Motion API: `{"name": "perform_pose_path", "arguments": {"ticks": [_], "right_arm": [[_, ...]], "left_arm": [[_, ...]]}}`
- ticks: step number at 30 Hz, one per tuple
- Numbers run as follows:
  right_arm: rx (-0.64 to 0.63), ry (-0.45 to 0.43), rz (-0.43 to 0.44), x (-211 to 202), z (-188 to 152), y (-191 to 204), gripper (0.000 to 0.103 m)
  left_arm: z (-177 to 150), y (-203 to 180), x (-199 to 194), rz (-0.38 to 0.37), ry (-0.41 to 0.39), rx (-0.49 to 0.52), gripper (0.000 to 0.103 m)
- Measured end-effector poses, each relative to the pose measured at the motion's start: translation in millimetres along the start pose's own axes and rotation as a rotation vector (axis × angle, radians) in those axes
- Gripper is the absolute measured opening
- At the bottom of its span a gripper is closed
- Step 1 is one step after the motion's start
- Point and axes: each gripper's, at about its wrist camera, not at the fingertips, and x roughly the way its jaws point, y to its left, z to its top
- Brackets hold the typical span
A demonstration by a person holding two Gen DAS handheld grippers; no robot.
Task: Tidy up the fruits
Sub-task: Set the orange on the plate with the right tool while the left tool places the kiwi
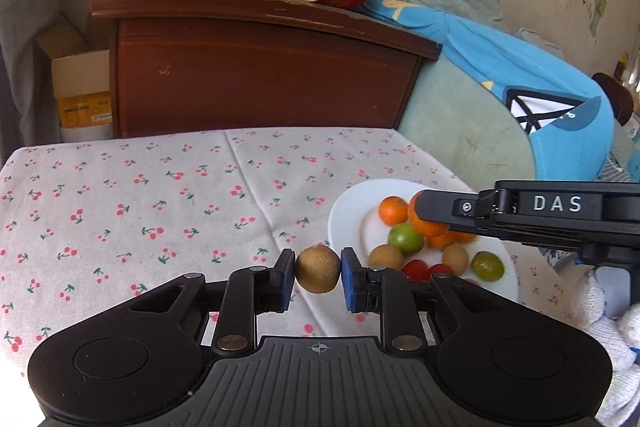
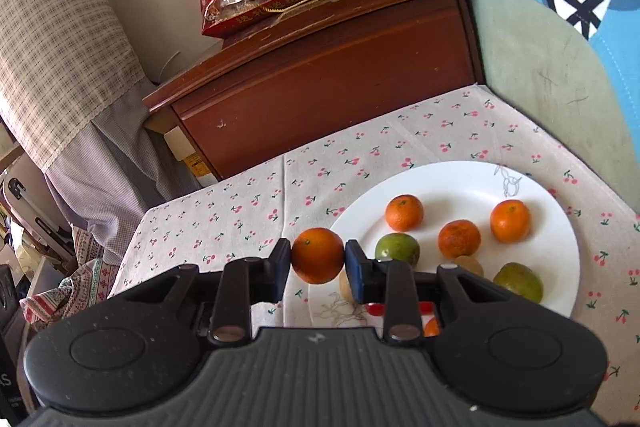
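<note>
The left gripper [image 1: 318, 275] pinches a brown round fruit [image 1: 318, 269] between its blue pads, held above the cherry-print cloth [image 1: 120, 207] just left of the white plate [image 1: 348, 211]. The right gripper [image 2: 318, 257] clamps an orange [image 2: 317, 255] near the plate's left rim; in the left view it hangs over the plate. Both grips sit across the fruits' middles, probably so the round shapes cannot roll out. On the plate lie three more oranges [image 2: 404, 213], two green fruits [image 2: 397, 247], brown ones [image 1: 386, 256] and small red ones [image 1: 416, 269], loosely mixed, so sorting by kind seems unfinished.
</note>
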Motion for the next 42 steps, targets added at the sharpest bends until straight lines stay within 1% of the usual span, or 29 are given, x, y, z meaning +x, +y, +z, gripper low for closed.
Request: {"name": "perform_pose_path", "arguments": {"ticks": [3,6,11,18,23,30,32,33,35,39,41,42], "right_arm": [[0.04,-0.046,-0.032,-10,10,-15,0.03],[0.068,-0.082,-0.064,-16,19,-29,0.03],[0.118,-0.107,-0.091,-12,28,-49,0.03],[0.147,-0.071,-0.103,7,26,-62,0.03],[0.149,-0.049,-0.105,17,23,-65,0.03],[0.16,-0.024,-0.125,25,21,-67,0.031],[0.168,-0.024,-0.126,25,20,-68,0.032],[0.172,-0.025,-0.126,25,20,-68,0.032],[0.178,-0.029,-0.127,23,21,-68,0.032],[0.192,-0.044,-0.131,16,23,-66,0.032],[0.199,-0.051,-0.131,11,25,-65,0.033],[0.202,-0.054,-0.135,8,25,-64,0.033]], "left_arm": [[8,-18,-3,-0.056,-0.03,0.036,0.022],[14,-31,4,-0.101,-0.029,0.043,0.022],[13,-48,22,-0.127,-0.011,0.095,0.022],[7,-57,47,-0.139,0.027,0.13,0.022],[4,-59,62,-0.137,0.052,0.126,0.022],[0,-60,70,-0.133,0.063,0.138,0.023],[-1,-60,68,-0.13,0.058,0.145,0.027],[0,-60,67,-0.123,0.055,0.144,0.031],[2,-60,62,-0.116,0.036,0.137,0.05],[8,-59,51,-0.118,0.024,0.137,0.054],[12,-57,47,-0.108,0.031,0.131,0.06],[13,-56,44,-0.102,0.034,0.13,0.061]]}}
